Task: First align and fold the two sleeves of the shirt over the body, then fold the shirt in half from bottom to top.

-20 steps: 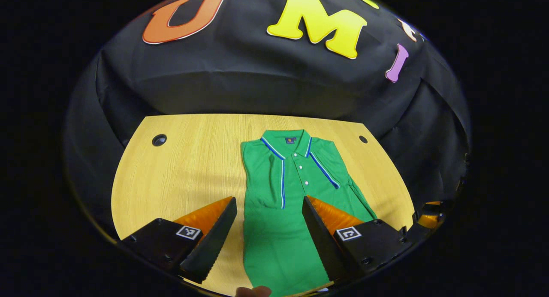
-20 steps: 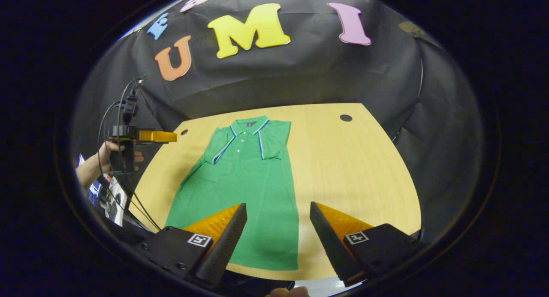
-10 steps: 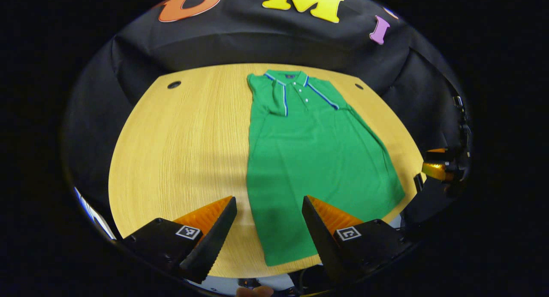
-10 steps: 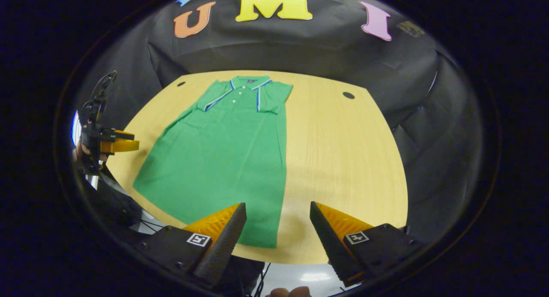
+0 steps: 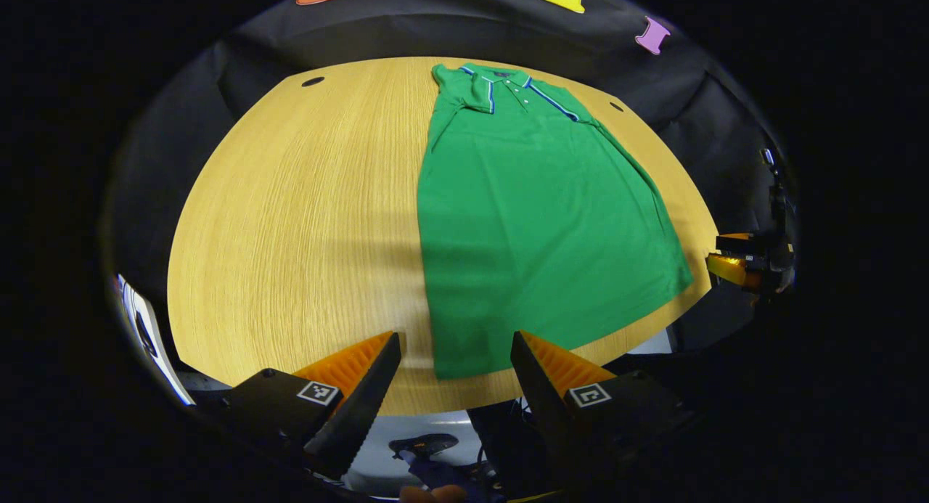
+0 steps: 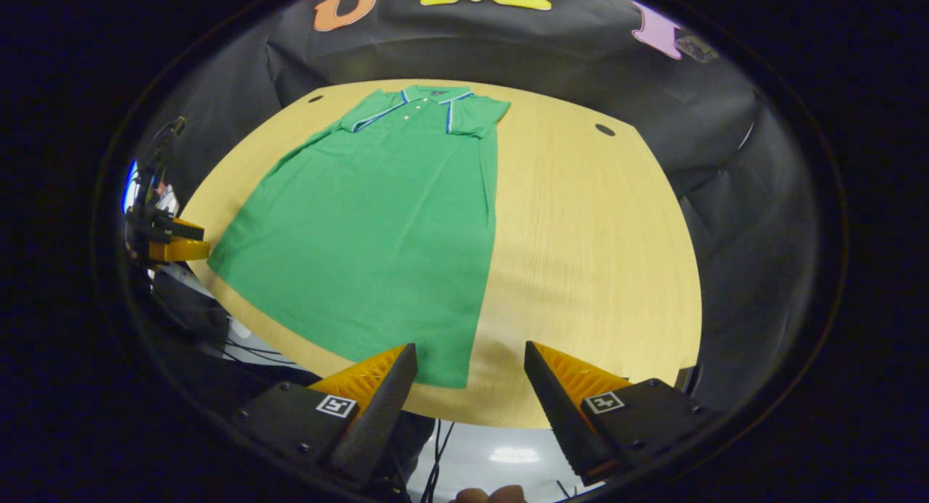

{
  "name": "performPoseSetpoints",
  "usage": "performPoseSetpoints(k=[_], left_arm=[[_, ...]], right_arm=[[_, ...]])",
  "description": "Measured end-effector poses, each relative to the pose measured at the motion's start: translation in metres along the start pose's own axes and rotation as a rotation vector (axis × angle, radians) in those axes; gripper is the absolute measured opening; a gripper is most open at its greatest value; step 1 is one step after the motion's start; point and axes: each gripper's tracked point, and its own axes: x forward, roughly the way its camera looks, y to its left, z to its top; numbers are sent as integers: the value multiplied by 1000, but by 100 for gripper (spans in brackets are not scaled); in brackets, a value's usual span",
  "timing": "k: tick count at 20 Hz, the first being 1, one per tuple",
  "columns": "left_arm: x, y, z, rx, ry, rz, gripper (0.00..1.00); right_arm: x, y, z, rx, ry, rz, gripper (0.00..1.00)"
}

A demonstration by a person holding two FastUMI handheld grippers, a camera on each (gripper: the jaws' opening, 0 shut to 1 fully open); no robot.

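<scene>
Hovering wide open off the desk (image 5: 290, 220) near edge: left gripper (image 5: 453, 358) and right gripper (image 6: 470, 365), above green shirt (image 5: 537, 220) hem, sleeves folded in.

Green polo shirt (image 5: 530, 220) – flat on the wooden table (image 5: 290, 220)
Sleeves folded in, collar at far edge, hem nearest.

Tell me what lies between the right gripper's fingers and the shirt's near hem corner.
Only bare wooden table: in the right gripper view the open right gripper hangs just short of the green shirt.
</scene>
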Motion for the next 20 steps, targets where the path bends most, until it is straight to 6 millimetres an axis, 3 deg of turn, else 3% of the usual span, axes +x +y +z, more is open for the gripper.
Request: performPoseSetpoints(k=[9,16,20], left_arm=[[5,4,-21,-22,57,40,99],[11,-1,-26,-7,89,51,99],[19,-5,-16,-3,88,52,99]], right_arm=[[22,9,-3,26,35,22,92],[37,16,-2,47,54,46,92],[40,19,-9,50,71,54,92]])
